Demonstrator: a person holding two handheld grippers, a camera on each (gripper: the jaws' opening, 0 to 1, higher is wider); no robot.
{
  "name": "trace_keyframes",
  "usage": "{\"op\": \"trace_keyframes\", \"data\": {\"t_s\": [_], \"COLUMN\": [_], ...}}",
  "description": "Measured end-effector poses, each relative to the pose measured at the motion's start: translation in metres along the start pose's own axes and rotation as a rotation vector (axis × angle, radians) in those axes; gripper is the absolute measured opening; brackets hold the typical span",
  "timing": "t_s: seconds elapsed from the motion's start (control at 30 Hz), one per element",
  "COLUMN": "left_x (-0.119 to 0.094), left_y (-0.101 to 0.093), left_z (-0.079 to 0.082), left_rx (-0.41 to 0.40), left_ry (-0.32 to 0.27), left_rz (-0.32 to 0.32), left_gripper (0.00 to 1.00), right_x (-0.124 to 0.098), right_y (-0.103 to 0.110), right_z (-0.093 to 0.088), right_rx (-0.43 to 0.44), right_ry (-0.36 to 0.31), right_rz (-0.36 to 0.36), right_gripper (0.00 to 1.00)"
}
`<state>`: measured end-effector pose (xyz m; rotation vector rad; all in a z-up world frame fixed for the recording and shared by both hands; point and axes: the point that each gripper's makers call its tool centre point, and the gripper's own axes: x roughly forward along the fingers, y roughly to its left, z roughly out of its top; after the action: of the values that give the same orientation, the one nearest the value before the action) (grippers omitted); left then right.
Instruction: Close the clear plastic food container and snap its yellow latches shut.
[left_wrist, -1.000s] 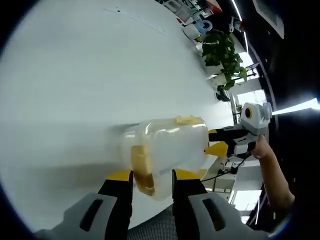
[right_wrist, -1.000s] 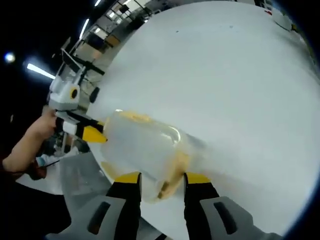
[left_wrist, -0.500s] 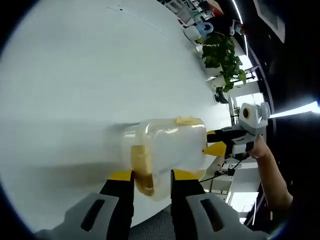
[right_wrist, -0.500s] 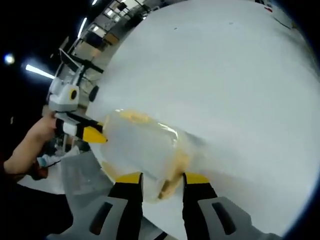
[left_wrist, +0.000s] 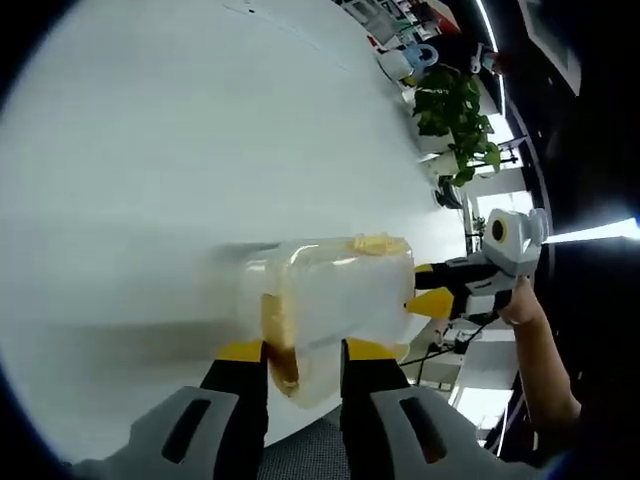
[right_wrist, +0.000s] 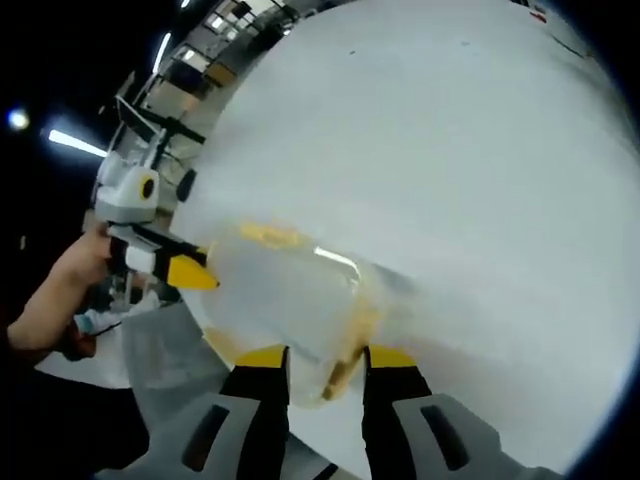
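Observation:
The clear plastic container (left_wrist: 345, 290) lies on the white table (left_wrist: 180, 150) near its edge, lid on. My left gripper (left_wrist: 300, 354) is shut on one end, its jaws pinching the yellow latch (left_wrist: 278, 345) there. My right gripper (right_wrist: 326, 358) is shut on the opposite end, over that end's yellow latch (right_wrist: 345, 345). A further yellow latch (left_wrist: 378, 243) shows on the container's far long side. Each gripper appears in the other's view: the right gripper (left_wrist: 440, 295) beyond the container (right_wrist: 285, 295), and the left gripper (right_wrist: 180, 270) with a hand (right_wrist: 60, 290) behind it.
The table edge runs just under the container in both views. Potted plants (left_wrist: 455, 105) and cups (left_wrist: 408, 58) stand past the table's far corner. A grey surface (right_wrist: 155, 355) lies below the edge, with office furniture (right_wrist: 215, 45) beyond.
Both pairs of jaws have drawn slightly closer together on the container's ends. The container has stayed in place; the views shifted only a little.

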<state>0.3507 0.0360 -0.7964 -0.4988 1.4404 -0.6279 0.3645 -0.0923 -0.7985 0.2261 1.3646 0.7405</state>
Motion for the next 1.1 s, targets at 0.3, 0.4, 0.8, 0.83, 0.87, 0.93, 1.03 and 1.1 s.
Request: {"op": "trace_keyframes", "data": {"t_s": [0.3, 0.4, 0.8, 0.83, 0.87, 0.93, 1.03, 1.1], "left_x": [-0.0012, -0.001, -0.0032, -0.0032, -0.0033, -0.0038, -0.0045, -0.005], "left_y": [0.002, 0.0044, 0.0072, 0.008, 0.0085, 0.0071, 0.0076, 0.0071], "left_z": [0.0005, 0.0026, 0.0032, 0.0038, 0.0042, 0.0024, 0.0023, 0.0007], "left_rx": [-0.009, -0.006, -0.012, -0.013, -0.017, -0.02, -0.006, 0.017], "left_ry": [-0.002, -0.003, -0.038, -0.038, -0.039, -0.037, -0.039, -0.04], "left_rz": [-0.004, -0.002, -0.02, -0.021, -0.021, -0.02, -0.018, -0.015], "left_gripper": [0.27, 0.28, 0.29, 0.3, 0.3, 0.3, 0.3, 0.3], "right_x": [-0.0011, -0.0014, -0.0018, -0.0018, -0.0017, -0.0015, -0.0013, -0.002], "right_y": [0.0009, 0.0005, -0.001, -0.0012, -0.001, -0.001, -0.0008, -0.0009], "right_z": [-0.0011, -0.0013, -0.0021, -0.0021, -0.0021, -0.0012, -0.0001, 0.0015], "right_rx": [0.001, 0.003, 0.04, 0.04, 0.043, 0.041, 0.024, -0.015], "right_ry": [-0.01, -0.008, -0.033, -0.038, -0.04, -0.05, -0.066, -0.081], "right_rz": [-0.003, -0.001, 0.013, 0.016, 0.017, 0.023, 0.03, 0.027], "right_gripper": [0.26, 0.26, 0.28, 0.28, 0.28, 0.28, 0.28, 0.28]}}
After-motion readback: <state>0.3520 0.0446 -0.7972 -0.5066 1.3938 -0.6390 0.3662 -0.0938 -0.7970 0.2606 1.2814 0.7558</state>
